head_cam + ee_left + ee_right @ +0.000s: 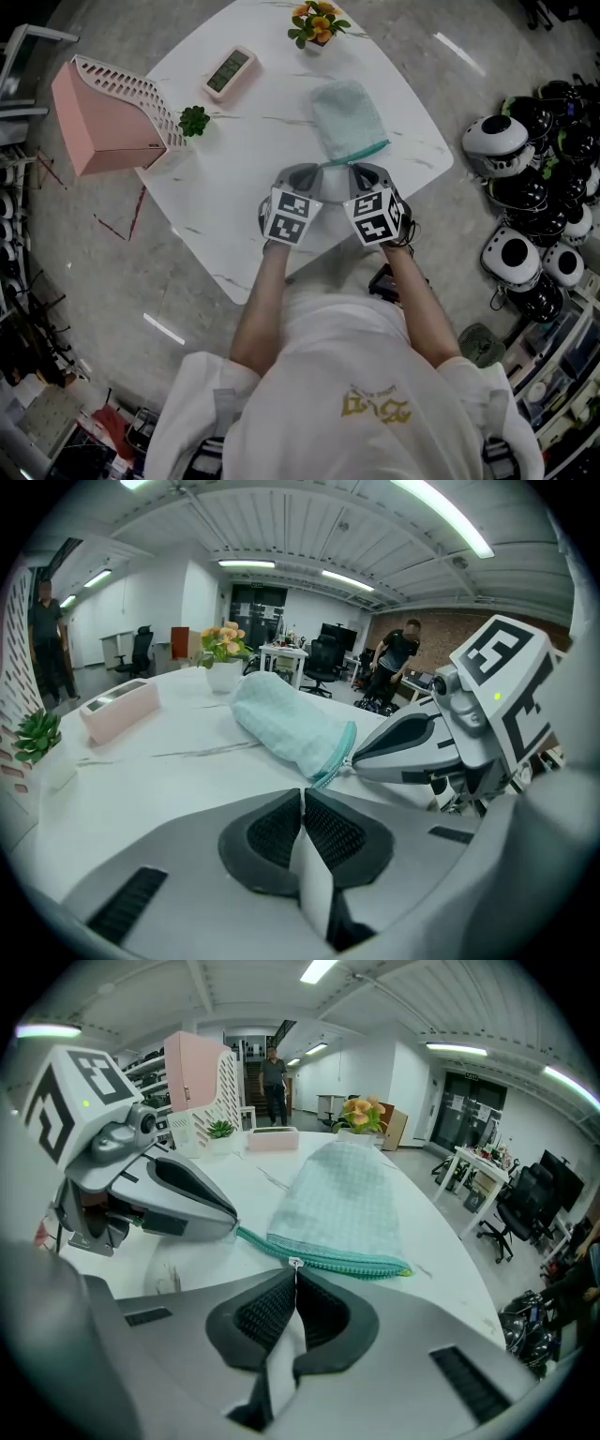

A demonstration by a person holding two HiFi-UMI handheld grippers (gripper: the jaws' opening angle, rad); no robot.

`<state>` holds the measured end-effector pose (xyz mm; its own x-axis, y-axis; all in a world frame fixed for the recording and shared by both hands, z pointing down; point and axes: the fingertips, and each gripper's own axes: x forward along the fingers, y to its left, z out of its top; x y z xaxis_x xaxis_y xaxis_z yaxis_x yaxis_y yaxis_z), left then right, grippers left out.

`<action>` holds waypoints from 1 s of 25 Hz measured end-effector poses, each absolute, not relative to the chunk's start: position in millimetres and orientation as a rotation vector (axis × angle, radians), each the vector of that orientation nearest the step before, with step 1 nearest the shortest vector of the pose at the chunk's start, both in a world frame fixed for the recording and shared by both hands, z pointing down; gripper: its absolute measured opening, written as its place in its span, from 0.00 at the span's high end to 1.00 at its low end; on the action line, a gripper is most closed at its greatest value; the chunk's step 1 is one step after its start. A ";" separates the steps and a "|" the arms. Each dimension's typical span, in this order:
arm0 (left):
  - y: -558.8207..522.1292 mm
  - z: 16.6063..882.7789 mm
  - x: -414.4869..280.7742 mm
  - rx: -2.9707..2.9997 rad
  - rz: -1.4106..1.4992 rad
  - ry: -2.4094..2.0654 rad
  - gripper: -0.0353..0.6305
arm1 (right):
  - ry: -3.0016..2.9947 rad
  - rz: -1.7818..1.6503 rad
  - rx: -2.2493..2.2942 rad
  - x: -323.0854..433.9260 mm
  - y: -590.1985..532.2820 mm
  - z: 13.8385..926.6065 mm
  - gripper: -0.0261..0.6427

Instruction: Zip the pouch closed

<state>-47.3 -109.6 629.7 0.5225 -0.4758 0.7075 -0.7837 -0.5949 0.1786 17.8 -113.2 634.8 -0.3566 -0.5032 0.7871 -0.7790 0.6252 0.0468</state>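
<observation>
Pouch, pale teal, lying on white table just beyond both sets of fingertips, zip edge nearest them: left gripper fingers pressed together on zip tape end, right gripper fingers pinching small zip pull.

Both forearms reach forward — left gripper and right gripper side by side, jaws together.
</observation>
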 end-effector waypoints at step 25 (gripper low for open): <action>-114.9 631.9 -84.6 2.156 0.835 -1.203 0.89 | -1.973 0.528 1.111 65.5 -130.7 639.0 0.93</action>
